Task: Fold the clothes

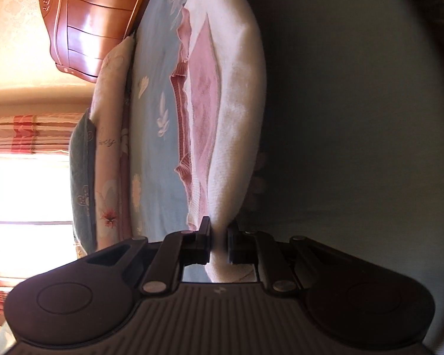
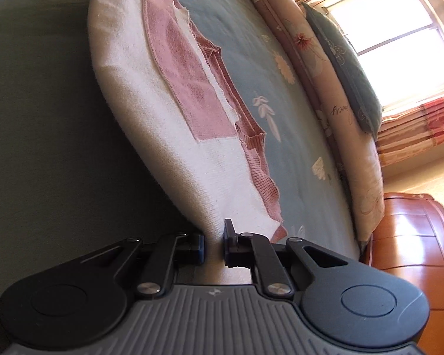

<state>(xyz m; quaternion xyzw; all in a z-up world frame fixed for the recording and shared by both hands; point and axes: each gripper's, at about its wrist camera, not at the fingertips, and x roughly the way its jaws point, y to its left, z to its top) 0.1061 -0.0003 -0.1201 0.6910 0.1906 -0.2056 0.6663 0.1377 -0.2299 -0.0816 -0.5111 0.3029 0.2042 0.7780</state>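
A cream and pink knitted sweater (image 1: pixel 236 124) hangs stretched above the blue flowered bedspread (image 1: pixel 154 94). My left gripper (image 1: pixel 219 241) is shut on one cream corner of it, and the cloth runs away from the jaws as a taut sheet. In the right wrist view the same sweater (image 2: pixel 162 118) rises from my right gripper (image 2: pixel 213 244), which is shut on another cream corner. Its pink panel (image 2: pixel 189 85) and ribbed pink hem (image 2: pixel 251 136) face the bed. The sweater's underside is in shadow.
Pillows (image 2: pixel 334 88) lie along the far edge of the bed, a grey-green one (image 2: pixel 346 68) on top. A wooden headboard (image 1: pixel 88 20) stands by the patterned wall. A bright window (image 2: pixel 399 23) with striped curtains (image 2: pixel 414 127) lies beyond.
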